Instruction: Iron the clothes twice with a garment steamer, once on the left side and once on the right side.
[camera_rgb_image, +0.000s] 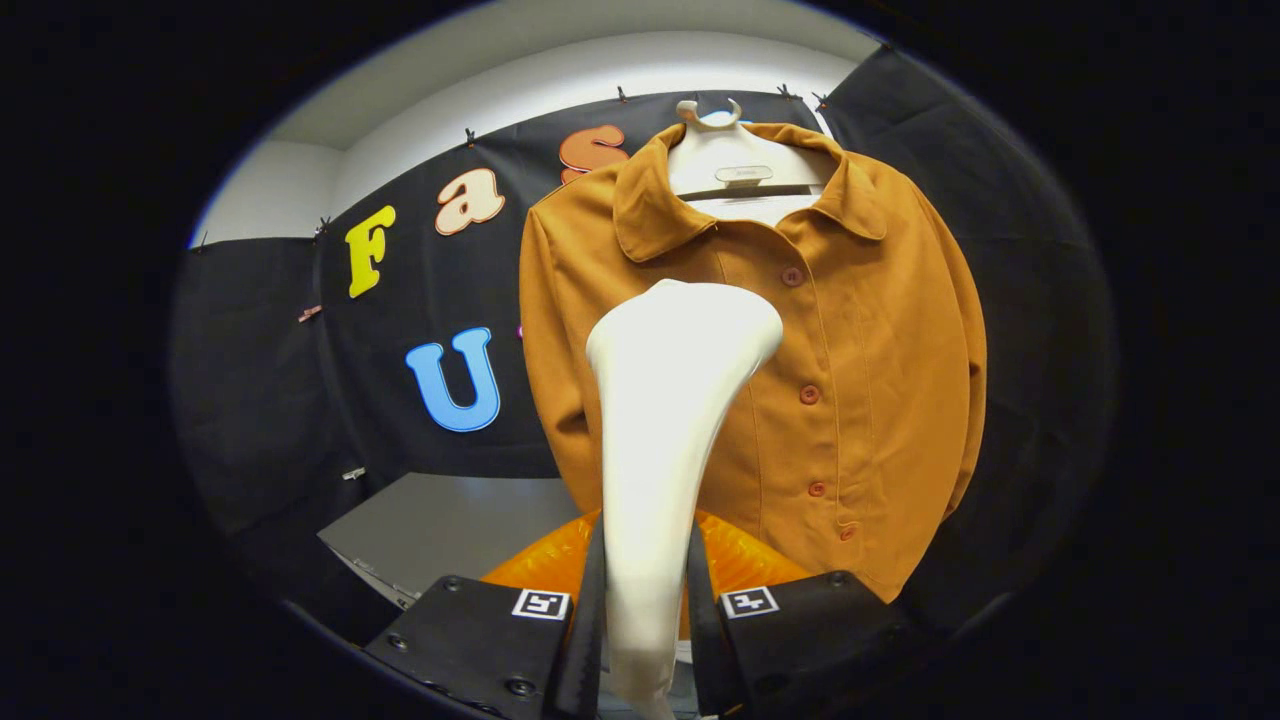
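One gripper (645, 640): its two fingers stand close together, one pressing on each side of the garment steamer's handle, so the opening is only as wide as that handle.
Fingers (585, 620): both lie flat against the handle, each carrying a small square marker tag on the block behind it.
Garment steamer (665, 440): a pale, smooth body that rises from between the fingers, narrow where it is held and flaring into a broad head at the top.
Steamer head: sits in front of the jacket's chest, just to the left of the button row, about level with the second button down; whether it touches the cloth cannot be told.
Jacket (860, 350): a mustard-brown, collared, button-front garment hanging upright beyond the steamer, front facing the fingers, sleeves hanging down at both sides.
Buttons (808, 394): a vertical row on the jacket's front, to the right of the steamer head, all done up below the open collar.
Hanger (735, 165): pale, with its hook above the jacket's collar, its shoulders inside the neck opening.
Orange object (745, 560): glossy and rippled, low down behind the steamer's handle and below the jacket's hem; what it is cannot be told.
Grey surface (450, 520): flat, below and to the left of the jacket.
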